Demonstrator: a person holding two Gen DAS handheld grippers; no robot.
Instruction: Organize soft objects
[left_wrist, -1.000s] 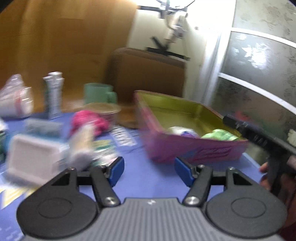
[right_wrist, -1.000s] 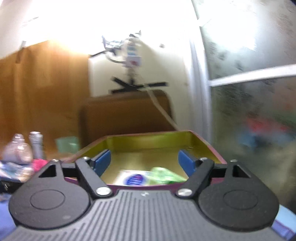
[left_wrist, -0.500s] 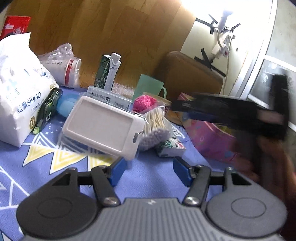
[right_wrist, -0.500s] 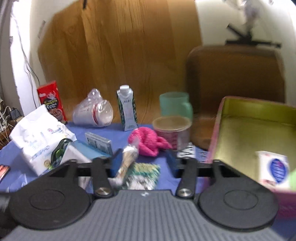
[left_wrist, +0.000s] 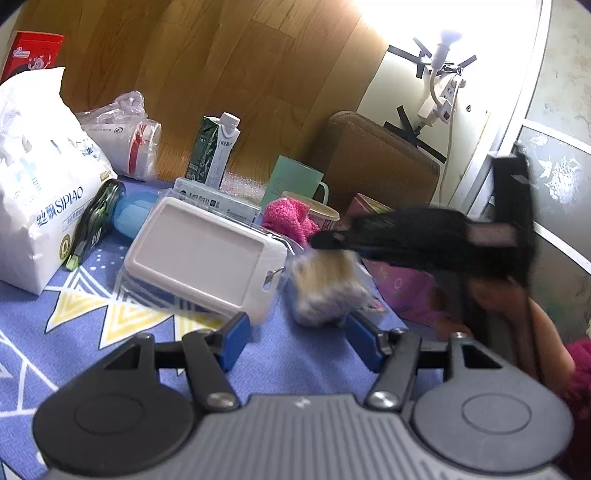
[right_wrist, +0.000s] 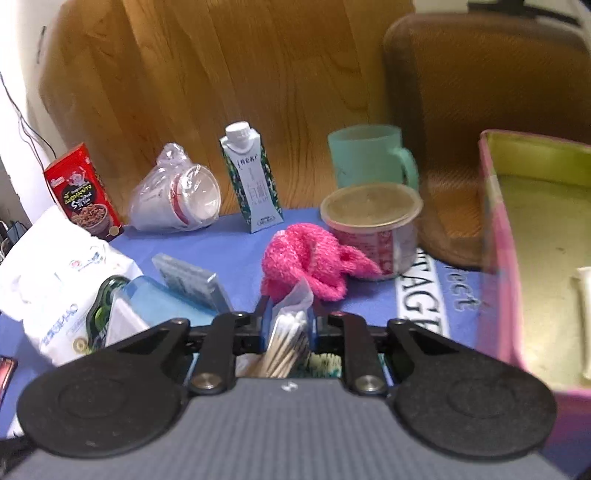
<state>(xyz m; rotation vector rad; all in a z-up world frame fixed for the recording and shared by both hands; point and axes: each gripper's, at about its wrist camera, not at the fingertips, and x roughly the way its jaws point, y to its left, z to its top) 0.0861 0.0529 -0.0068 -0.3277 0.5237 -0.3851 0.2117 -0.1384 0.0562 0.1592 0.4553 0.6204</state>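
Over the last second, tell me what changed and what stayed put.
The right gripper swung from above the pink box over to the clutter, and its jaws are closing on the bag of cotton swabs. The left gripper turned from the box toward the white case, open and empty. The pink sock and lidded cup stayed put.
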